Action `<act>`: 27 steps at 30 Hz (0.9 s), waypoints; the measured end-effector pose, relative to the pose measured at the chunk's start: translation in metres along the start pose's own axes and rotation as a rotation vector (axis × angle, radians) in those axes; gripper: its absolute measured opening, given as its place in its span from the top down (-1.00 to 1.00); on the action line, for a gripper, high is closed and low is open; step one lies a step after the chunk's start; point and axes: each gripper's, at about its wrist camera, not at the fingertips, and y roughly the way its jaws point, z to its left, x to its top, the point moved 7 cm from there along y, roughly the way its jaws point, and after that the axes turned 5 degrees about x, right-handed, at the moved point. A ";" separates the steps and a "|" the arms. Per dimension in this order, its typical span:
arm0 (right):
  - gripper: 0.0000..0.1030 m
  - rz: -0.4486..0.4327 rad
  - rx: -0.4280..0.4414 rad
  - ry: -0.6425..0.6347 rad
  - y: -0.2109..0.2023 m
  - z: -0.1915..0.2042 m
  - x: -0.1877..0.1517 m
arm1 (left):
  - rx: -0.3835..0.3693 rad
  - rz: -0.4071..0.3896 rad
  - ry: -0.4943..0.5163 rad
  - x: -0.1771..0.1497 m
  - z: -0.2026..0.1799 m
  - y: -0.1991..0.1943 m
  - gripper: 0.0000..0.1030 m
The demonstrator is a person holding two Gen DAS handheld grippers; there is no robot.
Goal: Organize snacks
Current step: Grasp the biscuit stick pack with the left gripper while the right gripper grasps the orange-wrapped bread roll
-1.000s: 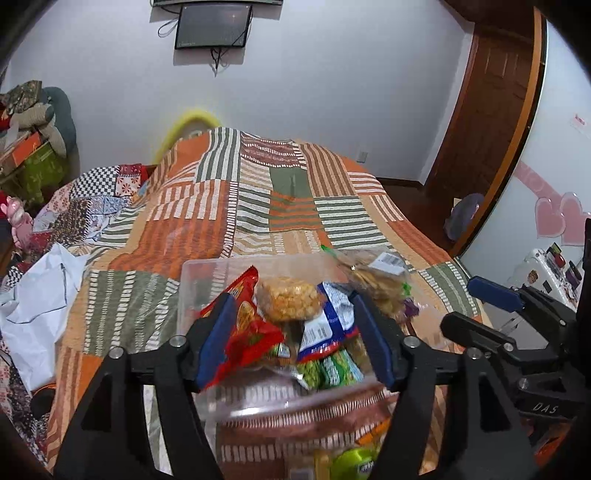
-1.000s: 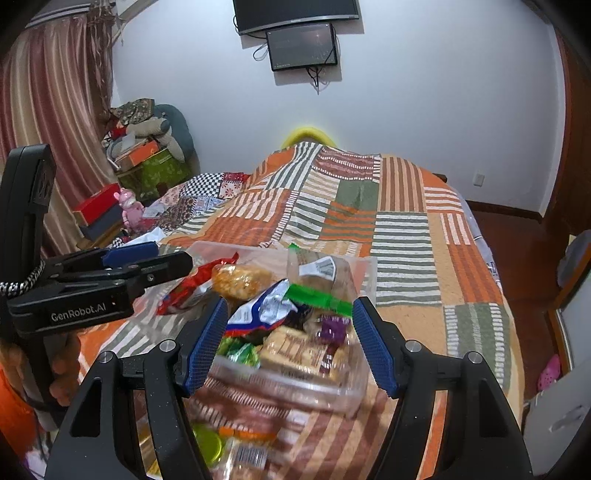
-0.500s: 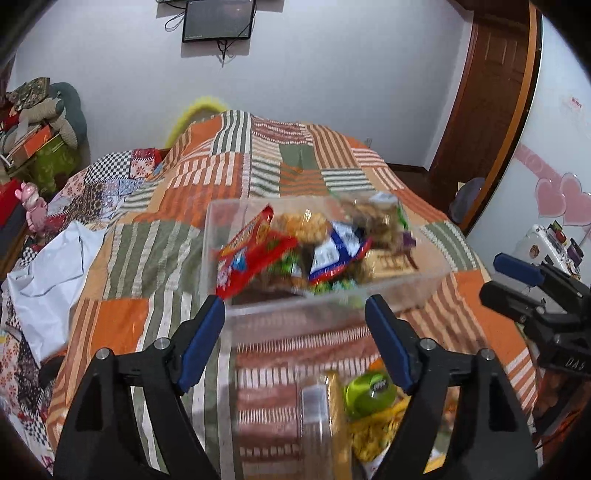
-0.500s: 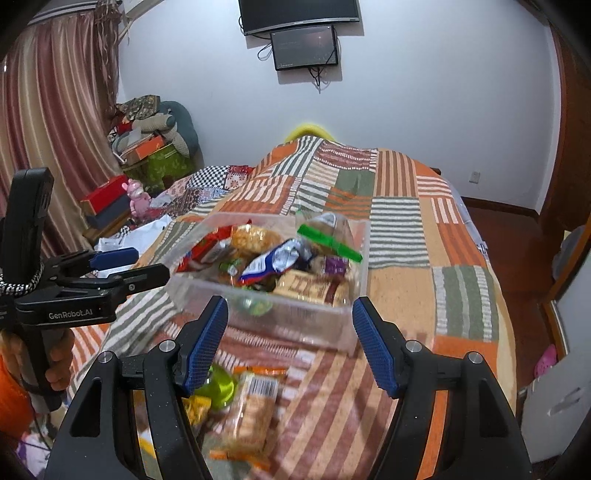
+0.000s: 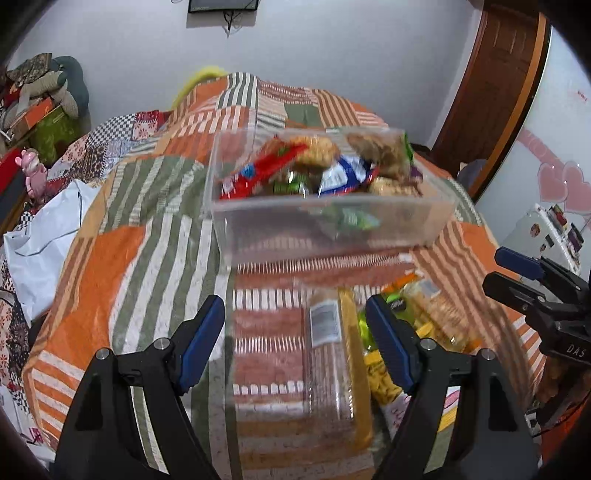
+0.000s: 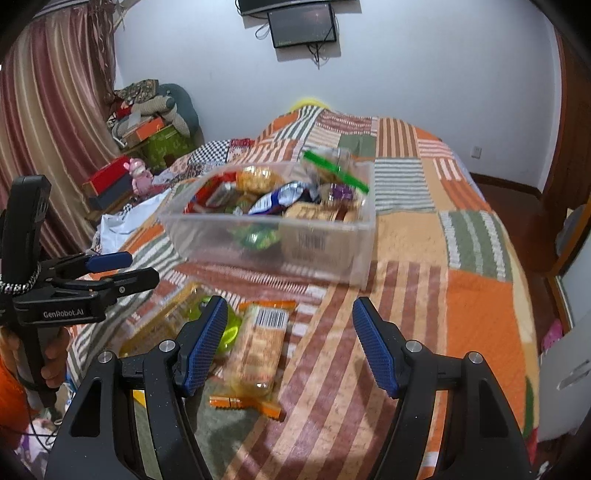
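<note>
A bedroom with a pale wall, a screen (image 6: 303, 27) at the top of the frame and a curtain (image 6: 48, 110) down the left; a bed under a patchwork quilt (image 6: 476, 295) fills most of both views. A white cloth (image 5: 40, 240) lies at the quilt's left edge in the left wrist view.

In the upper middle of each frame a clear tub (image 5: 328, 229) sits on the quilt, already heaped with snacks: a red packet (image 5: 258, 173), a blue and white one (image 6: 280, 199), biscuits, green sweets. That much of the sorting looks done.

What is left lies below the tub, toward the cameras: a long biscuit pack (image 5: 332, 354) in the lower middle of the left view, a yellow bag (image 5: 380, 373) and a green item (image 6: 229, 328) beside it, and an orange-edged wafer pack (image 6: 258, 350) at lower centre of the right view. These loose packs are near each other, apart from the tub.

The left gripper (image 5: 295, 343) stands released, its jaws having just been opening, the long pack showing between them but unpressed. The right gripper (image 6: 288, 343) is also released and empty, the wafer pack just inside its left finger. I judge the task well past halfway, with a few packs to collect.
</note>
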 end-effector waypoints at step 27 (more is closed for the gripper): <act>0.13 0.125 0.028 -0.012 0.045 0.010 -0.036 | -0.012 0.031 0.096 -0.036 -0.023 0.035 0.09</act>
